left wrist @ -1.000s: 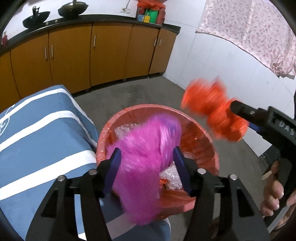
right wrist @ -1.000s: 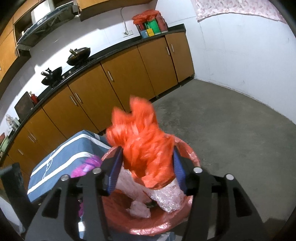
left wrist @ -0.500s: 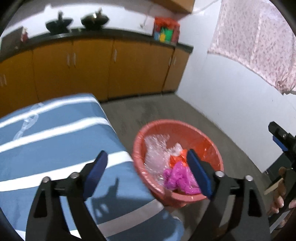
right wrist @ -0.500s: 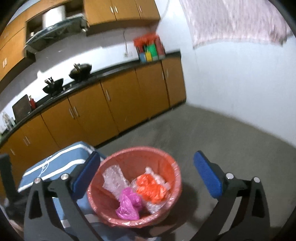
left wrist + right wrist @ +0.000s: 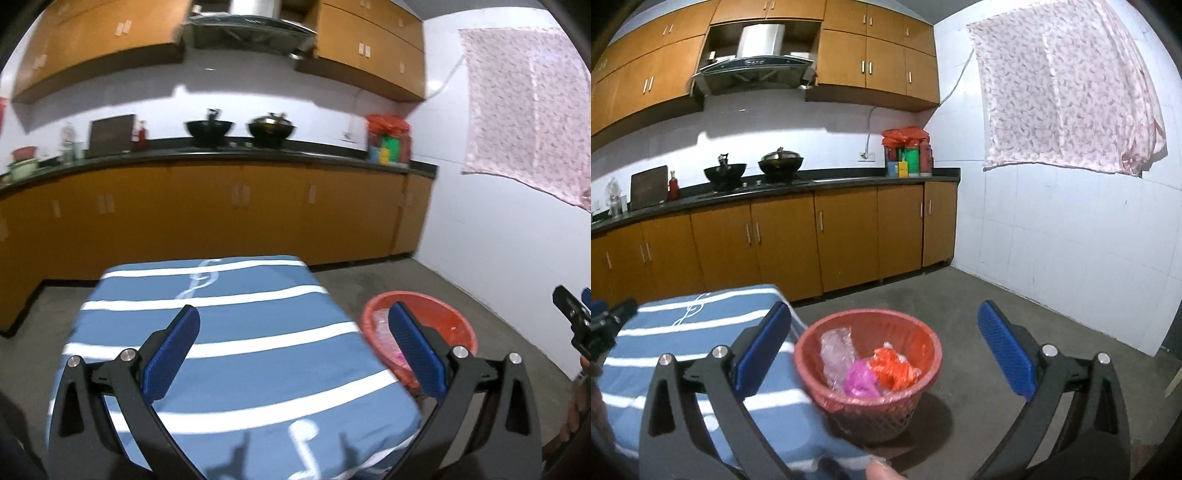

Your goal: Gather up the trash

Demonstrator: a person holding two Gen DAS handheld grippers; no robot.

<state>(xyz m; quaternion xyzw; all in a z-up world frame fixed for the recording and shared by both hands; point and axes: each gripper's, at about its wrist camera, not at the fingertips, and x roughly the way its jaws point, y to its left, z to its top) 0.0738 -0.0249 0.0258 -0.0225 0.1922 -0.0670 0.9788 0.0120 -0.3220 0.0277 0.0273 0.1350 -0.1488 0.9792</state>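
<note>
Grippers both just opened wide, nothing between: left gripper (image 5: 295, 347), right gripper (image 5: 886, 347). Pink bag (image 5: 861, 380) and orange bag (image 5: 894, 369) inside red basket (image 5: 923, 384), beside striped table (image 5: 236, 347) edge.

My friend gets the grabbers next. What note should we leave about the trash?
Left gripper: jaws just opened wide, nothing between them, above the blue-and-white striped cloth.
Right gripper: jaws open, nothing between them.
Red plastic mesh basket stands on the floor beside the striped cloth.
Done: pink plastic bag, orange plastic bag and clear crinkled wrap lie in the basket.
Left: no trash visible on the cloth; check elsewhere.
</note>
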